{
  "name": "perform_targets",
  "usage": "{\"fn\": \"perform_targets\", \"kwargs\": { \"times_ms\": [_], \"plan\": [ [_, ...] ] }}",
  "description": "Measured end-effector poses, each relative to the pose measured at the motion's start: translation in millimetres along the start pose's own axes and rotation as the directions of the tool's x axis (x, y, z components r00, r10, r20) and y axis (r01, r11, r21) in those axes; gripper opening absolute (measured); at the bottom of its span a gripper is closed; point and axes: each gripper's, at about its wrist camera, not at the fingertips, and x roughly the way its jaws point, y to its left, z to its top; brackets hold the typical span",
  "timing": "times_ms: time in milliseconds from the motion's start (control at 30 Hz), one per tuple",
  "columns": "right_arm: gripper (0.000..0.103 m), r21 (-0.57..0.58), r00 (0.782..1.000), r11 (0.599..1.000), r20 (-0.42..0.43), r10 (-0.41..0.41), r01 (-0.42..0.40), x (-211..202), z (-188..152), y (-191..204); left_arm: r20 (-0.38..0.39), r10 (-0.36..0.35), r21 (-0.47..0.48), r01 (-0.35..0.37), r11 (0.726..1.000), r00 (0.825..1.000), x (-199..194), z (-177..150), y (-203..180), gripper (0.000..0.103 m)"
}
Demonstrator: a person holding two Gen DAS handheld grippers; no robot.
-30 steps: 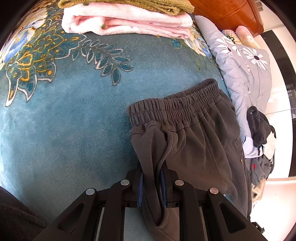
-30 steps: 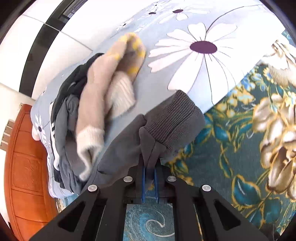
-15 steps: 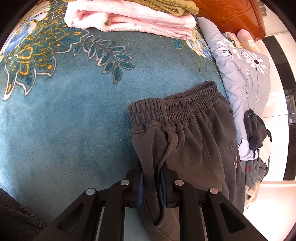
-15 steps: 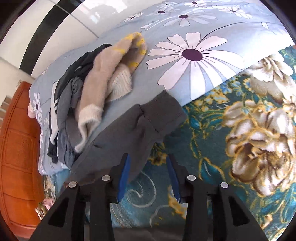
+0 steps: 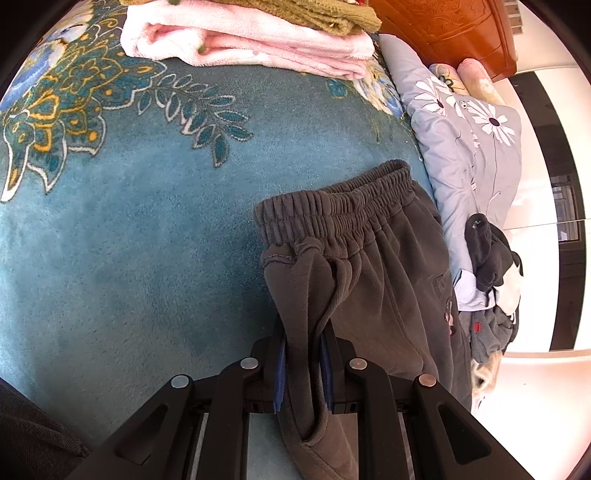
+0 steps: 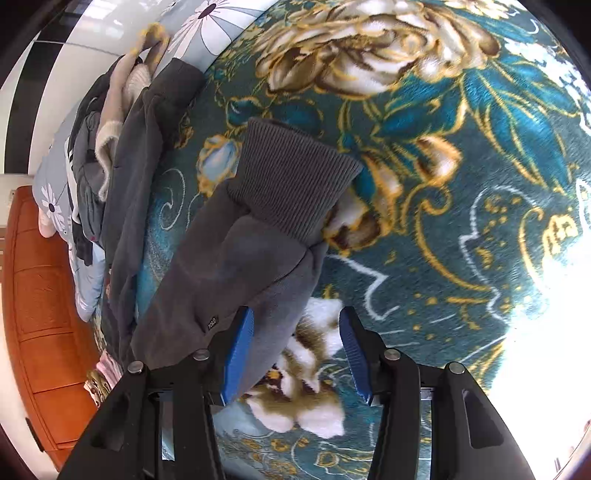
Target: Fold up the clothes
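Observation:
Dark grey sweatpants [image 5: 373,266] lie on a teal floral blanket [image 5: 129,229], elastic waistband away from me. My left gripper [image 5: 301,354] is shut on a fold of the pants near the waistband. In the right wrist view, one pant leg with a ribbed cuff [image 6: 288,184] lies flat on the blanket [image 6: 461,221]. My right gripper [image 6: 295,350] is open just above that leg, its left pad against the fabric edge. The other leg [image 6: 136,155] lies further left.
A folded pink towel [image 5: 251,44] with an olive garment [image 5: 295,11] on it sits at the blanket's far end. A grey daisy-print quilt [image 5: 472,147] holds a heap of unfolded clothes [image 5: 495,280], with a beige sweater [image 6: 118,96] among them. An orange wooden headboard [image 6: 40,295] stands behind.
My right gripper let go of the far leg cuff, opened, and swung over to the near leg lying on the blanket. My left gripper kept its hold and barely moved.

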Motion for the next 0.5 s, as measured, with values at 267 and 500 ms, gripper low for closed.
{"fn": "perform_targets", "kwargs": {
  "times_ms": [267, 500],
  "plan": [
    [0.008, -0.002, 0.999, 0.999, -0.016, 0.040, -0.040, 21.1, -5.1, 29.6, 0.014, -0.041, 0.000, 0.041, 0.999, 0.999, -6.3, -1.3, 0.5, 0.016],
    [0.007, -0.125, 0.989, 0.983, 0.050, 0.139, -0.132, -32.1, -8.6, 65.6, 0.071, -0.051, 0.157, 0.039, 0.987, 0.996, -34.7, -11.8, -30.2, 0.011]
  ]
}}
